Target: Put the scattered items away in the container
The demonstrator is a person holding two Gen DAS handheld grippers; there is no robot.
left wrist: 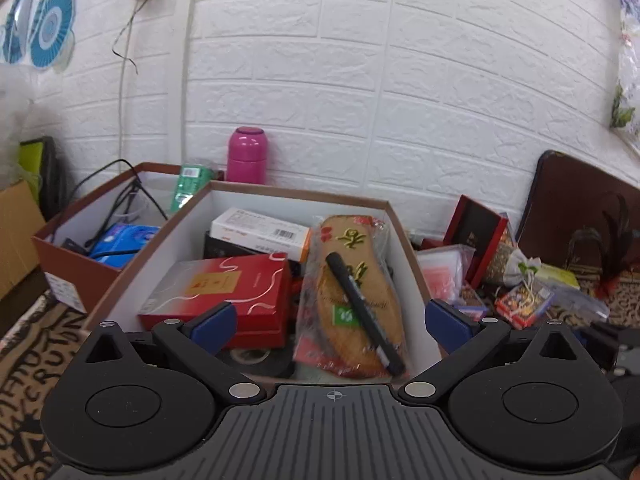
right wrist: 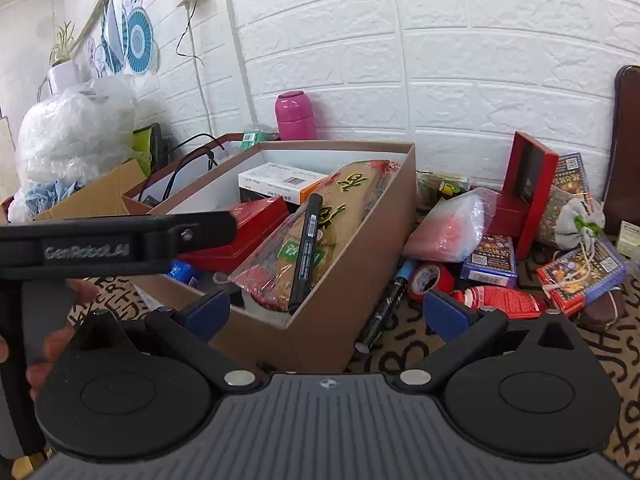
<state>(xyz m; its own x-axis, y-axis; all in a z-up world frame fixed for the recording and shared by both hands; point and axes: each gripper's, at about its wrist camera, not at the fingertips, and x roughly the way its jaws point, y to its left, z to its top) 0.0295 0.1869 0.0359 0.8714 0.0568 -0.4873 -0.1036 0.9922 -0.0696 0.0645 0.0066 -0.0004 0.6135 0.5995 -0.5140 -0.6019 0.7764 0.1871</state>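
From my left wrist, the box (left wrist: 394, 216) fills the middle of the view and is already well stocked: a red carton (left wrist: 224, 292) at nine o'clock inside it, a white carton (left wrist: 262, 232) toward eleven, and a wrapped snack (left wrist: 352, 292) lying along the right wall with a black pen (left wrist: 362, 312) resting on top of it. A second box (left wrist: 76, 256) sits at ten o'clock with cables in it, and a pink flask (left wrist: 247, 156) stands against the wall at twelve. My left claw (left wrist: 330, 322) hovers just in front of the box's near edge, its blue pads (left wrist: 212, 322) spread wide, gripping nothing and touching nothing. At three o'clock, loose things still lie on the mat. From my right wrist, the same box (right wrist: 360, 256) sits at eleven o'clock, and what is left is plain: a marker (right wrist: 384, 304) lies just beside the box wall at twelve, a red tape roll (right wrist: 430, 280) next to it, a red packet (right wrist: 500, 300) at one o'clock, a pink bag (right wrist: 448, 228), card decks (right wrist: 492, 258) and a cloth pouch (right wrist: 580, 220) farther toward two. I judge the job about half done. My right claw (right wrist: 328, 314) is also wide apart and empty, hanging above the marker and the box corner; the marker looks like the nearest pick.
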